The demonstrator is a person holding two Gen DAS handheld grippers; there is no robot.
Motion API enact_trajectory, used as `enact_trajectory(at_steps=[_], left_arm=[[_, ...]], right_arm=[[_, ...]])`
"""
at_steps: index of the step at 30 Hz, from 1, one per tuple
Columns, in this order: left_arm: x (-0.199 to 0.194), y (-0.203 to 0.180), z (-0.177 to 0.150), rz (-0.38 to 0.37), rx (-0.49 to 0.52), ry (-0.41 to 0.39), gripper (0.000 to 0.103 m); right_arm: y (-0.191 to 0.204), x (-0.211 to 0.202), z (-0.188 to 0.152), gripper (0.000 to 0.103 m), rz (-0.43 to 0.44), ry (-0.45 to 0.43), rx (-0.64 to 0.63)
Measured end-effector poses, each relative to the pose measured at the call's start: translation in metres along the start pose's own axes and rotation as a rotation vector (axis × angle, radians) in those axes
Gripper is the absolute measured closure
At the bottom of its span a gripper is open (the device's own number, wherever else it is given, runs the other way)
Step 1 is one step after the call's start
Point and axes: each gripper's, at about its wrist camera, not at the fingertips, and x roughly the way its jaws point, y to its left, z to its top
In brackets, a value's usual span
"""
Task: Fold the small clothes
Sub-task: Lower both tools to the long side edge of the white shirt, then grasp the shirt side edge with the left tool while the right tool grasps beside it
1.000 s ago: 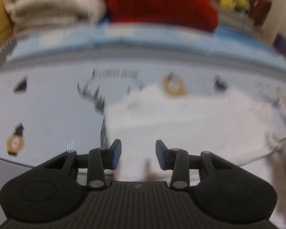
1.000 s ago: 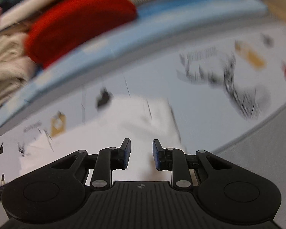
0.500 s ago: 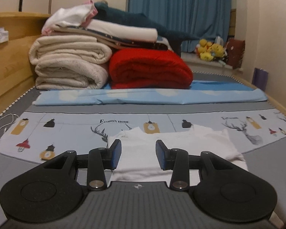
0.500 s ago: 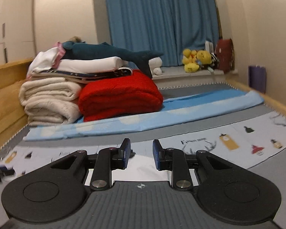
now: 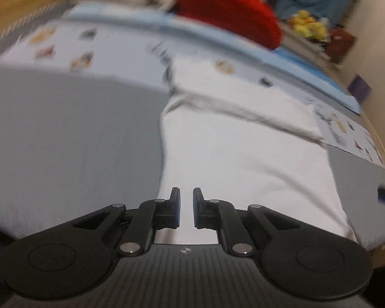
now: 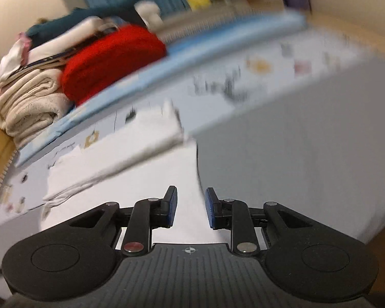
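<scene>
since the white shirt (image 5: 243, 154) lies flat on the bed (image 5: 71, 133), i hold my left gripper (image 5: 186, 208) and right gripper (image 6: 189, 209) parted and empty over its near corners, likely ready to pinch them.

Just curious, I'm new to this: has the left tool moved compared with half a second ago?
Yes. The left tool has tipped down toward the white shirt: the red blanket, mid-picture before, now sits at the top edge.

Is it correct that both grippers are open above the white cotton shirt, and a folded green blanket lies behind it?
Nearly: the folded blanket is red, as the right wrist view shows. Both the left gripper and the right gripper are open above the white cotton shirt.
</scene>
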Motion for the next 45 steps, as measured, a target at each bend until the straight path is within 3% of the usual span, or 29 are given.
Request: enact_trajectory(at_steps=[4,8,10,17,26,27,28,29,31,33,34,38,42,45], left_arm=[[0.018,0.018,-0.005,0.005,-0.091,0.126,0.091],[0.035,0.019,-0.008,0.073,-0.035,0.217,0.074],[0.043,0.021,-0.014,0.097,-0.018,0.259,0.074],[0.046,0.023,-0.021,0.126,0.01,0.294,0.073],[0.057,0.009,-0.021,0.148,0.086,0.294,0.074],[0.057,0.007,-0.022,0.149,0.096,0.293,0.08],[0.057,0.006,-0.021,0.145,0.104,0.288,0.089],[0.054,0.005,-0.021,0.145,0.113,0.274,0.098],[0.039,0.005,-0.013,0.17,0.127,0.182,0.099],[0.024,0.008,-0.005,0.15,0.101,0.115,0.099],[0.023,0.01,-0.004,0.14,0.085,0.118,0.099],[0.044,0.016,-0.014,0.119,0.057,0.273,0.097],[0.049,0.018,-0.013,0.121,0.049,0.295,0.078],[0.053,0.014,-0.017,0.118,0.075,0.313,0.077]], right_arm=[[-0.004,0.023,-0.014,0.077,-0.087,0.137,-0.038],[-0.004,0.039,-0.03,0.077,-0.113,0.254,-0.053],[-0.007,0.044,-0.038,0.076,-0.133,0.286,-0.067],[-0.007,0.06,-0.054,0.076,-0.21,0.371,-0.124],[0.002,0.063,-0.06,0.077,-0.229,0.378,-0.215],[0.002,0.062,-0.06,0.078,-0.227,0.378,-0.219],[0.003,0.061,-0.061,0.088,-0.225,0.375,-0.222],[0.002,0.059,-0.058,0.098,-0.217,0.371,-0.211],[-0.001,0.047,-0.051,0.098,-0.177,0.325,-0.149],[-0.002,0.035,-0.044,0.098,-0.134,0.274,-0.11],[-0.003,0.034,-0.044,0.098,-0.138,0.271,-0.109],[-0.007,0.053,-0.057,0.097,-0.217,0.378,-0.121],[-0.001,0.059,-0.059,0.087,-0.243,0.393,-0.148],[0.001,0.065,-0.059,0.085,-0.253,0.403,-0.169]])
